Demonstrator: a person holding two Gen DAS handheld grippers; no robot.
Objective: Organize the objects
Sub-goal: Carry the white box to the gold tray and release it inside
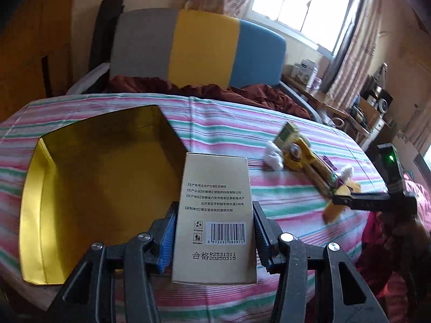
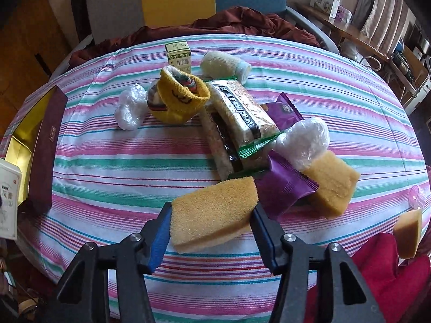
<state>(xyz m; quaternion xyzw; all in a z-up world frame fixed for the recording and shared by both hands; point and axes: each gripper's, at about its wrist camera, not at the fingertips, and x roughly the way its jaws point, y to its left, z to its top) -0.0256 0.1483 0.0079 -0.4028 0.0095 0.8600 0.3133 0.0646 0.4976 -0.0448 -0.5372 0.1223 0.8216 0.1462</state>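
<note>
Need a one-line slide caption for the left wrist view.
Left claw grips a beige carton beside the open gold-lined box.

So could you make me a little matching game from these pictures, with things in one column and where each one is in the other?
Things:
1. beige carton
2. yellow sponge
3. gold-lined box
4. small green carton

Places:
A. lying open on the striped cloth, left side
B. clamped in the right hand-held gripper
C. standing at the far end of the pile
D. clamped in the left hand-held gripper

Pairs: 1-D, 2-B, 3-A, 4-C
</note>
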